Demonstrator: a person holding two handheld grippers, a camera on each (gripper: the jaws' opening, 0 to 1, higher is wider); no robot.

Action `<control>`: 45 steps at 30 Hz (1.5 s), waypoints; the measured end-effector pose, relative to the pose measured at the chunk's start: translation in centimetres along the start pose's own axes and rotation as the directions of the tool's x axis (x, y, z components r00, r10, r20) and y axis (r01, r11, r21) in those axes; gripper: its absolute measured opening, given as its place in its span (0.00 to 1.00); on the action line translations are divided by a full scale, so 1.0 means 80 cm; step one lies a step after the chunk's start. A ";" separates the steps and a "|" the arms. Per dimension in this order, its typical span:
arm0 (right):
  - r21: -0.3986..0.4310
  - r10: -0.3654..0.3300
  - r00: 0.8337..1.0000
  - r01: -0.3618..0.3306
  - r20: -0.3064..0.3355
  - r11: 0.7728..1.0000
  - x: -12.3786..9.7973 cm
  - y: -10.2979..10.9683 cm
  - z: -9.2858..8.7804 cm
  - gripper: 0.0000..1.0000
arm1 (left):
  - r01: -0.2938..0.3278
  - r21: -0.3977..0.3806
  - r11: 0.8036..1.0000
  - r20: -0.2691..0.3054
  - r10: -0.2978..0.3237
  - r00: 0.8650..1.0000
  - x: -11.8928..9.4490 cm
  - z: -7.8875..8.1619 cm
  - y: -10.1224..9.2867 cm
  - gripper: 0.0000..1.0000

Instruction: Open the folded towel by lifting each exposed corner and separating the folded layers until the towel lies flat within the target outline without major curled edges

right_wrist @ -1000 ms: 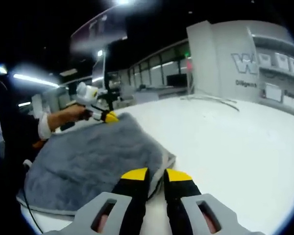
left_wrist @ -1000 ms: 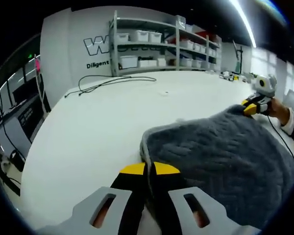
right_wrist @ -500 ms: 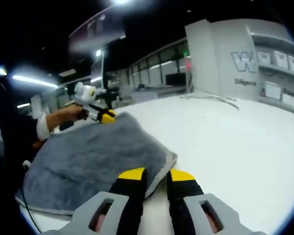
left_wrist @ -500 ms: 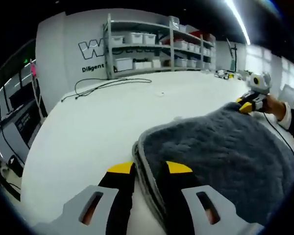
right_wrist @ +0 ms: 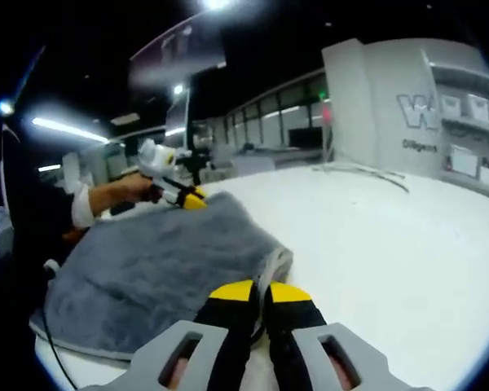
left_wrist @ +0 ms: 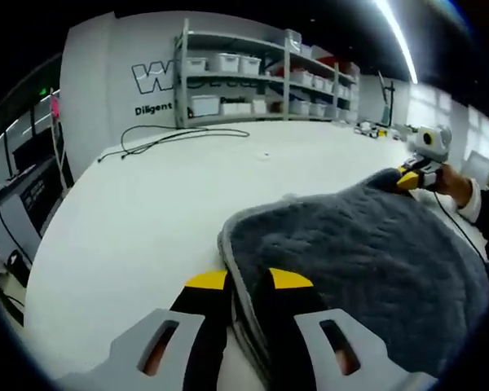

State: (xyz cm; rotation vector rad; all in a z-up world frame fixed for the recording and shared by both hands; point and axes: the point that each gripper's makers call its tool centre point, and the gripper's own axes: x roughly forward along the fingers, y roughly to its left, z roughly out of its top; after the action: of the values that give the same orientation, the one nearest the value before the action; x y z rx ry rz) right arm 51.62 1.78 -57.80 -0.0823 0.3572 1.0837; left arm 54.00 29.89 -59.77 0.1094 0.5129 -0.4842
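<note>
One grey towel (left_wrist: 367,252) is lying on the white table (left_wrist: 147,204), two grippers gripping it: left gripper (left_wrist: 248,281) narrowly parted around its 6 o'clock edge, right gripper (right_wrist: 258,292) pinching another corner.

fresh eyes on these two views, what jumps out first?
The thick grey towel dominates, lying folded on the big white table, with a layered edge showing at its near corner. Each gripper sits at a corner: the left gripper with its yellow-tipped fingers close around the towel's edge, and the right gripper nearly shut at the opposite corner. Behind, grey shelving with white bins lines the wall.
</note>
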 end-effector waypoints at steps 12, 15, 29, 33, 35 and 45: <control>0.021 -0.010 1.000 0.010 -0.010 1.000 -0.010 -0.003 0.003 0.00 | -0.030 0.017 0.999 -0.017 0.030 0.999 -0.001 0.004 0.006 0.04; 0.021 -0.009 1.000 0.010 -0.013 1.000 -0.015 -0.001 0.004 0.00 | -0.035 0.030 0.999 -0.028 0.035 0.999 0.000 0.007 0.006 0.04; 0.013 0.008 1.000 -0.008 -0.028 1.000 -0.030 0.004 0.008 0.00 | -0.045 0.077 0.996 -0.049 0.049 0.998 -0.001 0.024 0.001 0.03; 0.014 0.017 0.999 -0.016 -0.035 1.000 -0.034 0.006 0.008 0.00 | -0.049 0.094 0.994 -0.051 0.054 0.997 0.001 0.030 0.001 0.03; 0.006 0.015 0.999 -0.014 -0.041 1.000 -0.036 0.006 0.009 0.00 | -0.051 0.100 0.994 -0.052 0.057 0.997 0.002 0.033 0.002 0.03; 0.007 0.023 0.998 -0.023 -0.062 1.000 -0.042 0.006 0.006 0.00 | -0.058 0.126 0.990 -0.063 0.066 0.996 0.009 0.041 -0.007 0.03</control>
State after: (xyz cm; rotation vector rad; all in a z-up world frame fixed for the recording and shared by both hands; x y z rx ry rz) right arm 49.93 -0.72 -56.22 -0.1063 0.4181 1.1045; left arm 55.76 28.36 -57.29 0.2614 0.5436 -0.4527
